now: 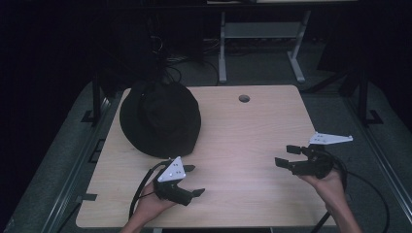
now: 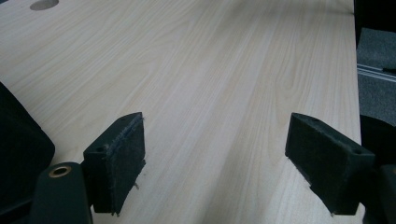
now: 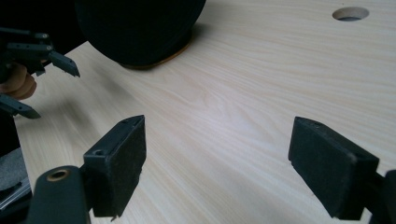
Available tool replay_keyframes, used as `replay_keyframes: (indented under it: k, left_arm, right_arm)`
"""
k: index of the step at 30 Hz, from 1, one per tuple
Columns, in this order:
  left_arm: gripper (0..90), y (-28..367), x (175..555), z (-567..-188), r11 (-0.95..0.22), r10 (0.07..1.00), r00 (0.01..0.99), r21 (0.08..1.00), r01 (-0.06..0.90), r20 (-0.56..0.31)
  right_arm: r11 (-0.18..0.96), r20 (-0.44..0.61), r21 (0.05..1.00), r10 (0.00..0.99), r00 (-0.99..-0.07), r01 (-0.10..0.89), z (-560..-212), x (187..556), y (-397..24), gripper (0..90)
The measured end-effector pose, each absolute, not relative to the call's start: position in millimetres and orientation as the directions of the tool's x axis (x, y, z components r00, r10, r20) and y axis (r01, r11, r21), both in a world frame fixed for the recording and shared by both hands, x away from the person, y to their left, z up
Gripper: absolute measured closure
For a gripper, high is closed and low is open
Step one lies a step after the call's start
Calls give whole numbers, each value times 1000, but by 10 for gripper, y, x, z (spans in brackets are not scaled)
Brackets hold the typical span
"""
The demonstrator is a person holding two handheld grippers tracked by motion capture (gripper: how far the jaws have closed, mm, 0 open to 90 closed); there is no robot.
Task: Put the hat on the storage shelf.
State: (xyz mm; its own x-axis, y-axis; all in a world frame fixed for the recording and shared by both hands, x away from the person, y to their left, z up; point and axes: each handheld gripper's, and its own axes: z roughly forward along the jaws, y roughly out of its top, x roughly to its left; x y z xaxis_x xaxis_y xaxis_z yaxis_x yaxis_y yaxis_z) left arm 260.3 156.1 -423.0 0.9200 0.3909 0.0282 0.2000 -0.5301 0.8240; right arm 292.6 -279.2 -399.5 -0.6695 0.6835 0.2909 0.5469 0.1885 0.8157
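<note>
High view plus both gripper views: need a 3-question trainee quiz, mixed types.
1. True or false: the black hat lies on the table's left half in the high view.
2. Which tool is nearer the hat? A) left tool B) right tool
3. Fill in: the round hole sits near the table's ____ edge.

Key: 1 true. 2 A. 3 far. Both tools are open, jaws apart with nothing between them.

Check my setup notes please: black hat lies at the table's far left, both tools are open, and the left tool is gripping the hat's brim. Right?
Not quite. The left tool grips nothing: the left gripper view shows bare table between its open jaws. The black hat lies untouched at far left, and the right tool is open.
</note>
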Motion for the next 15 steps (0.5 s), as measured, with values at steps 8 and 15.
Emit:
replay_keyframes:
  k: [8,15]
  left_arm:
    - [193,1546,2615,-4240,-530,392,920,823,204,25]
    - [195,1531,2607,-4240,-529,394,919,823,206,24]
  right_arm:
    - [172,292,819,698,-654,548,-4158,2720,-2868,185]
    - [158,248,847,727,-640,508,-4292,2416,-2878,178]
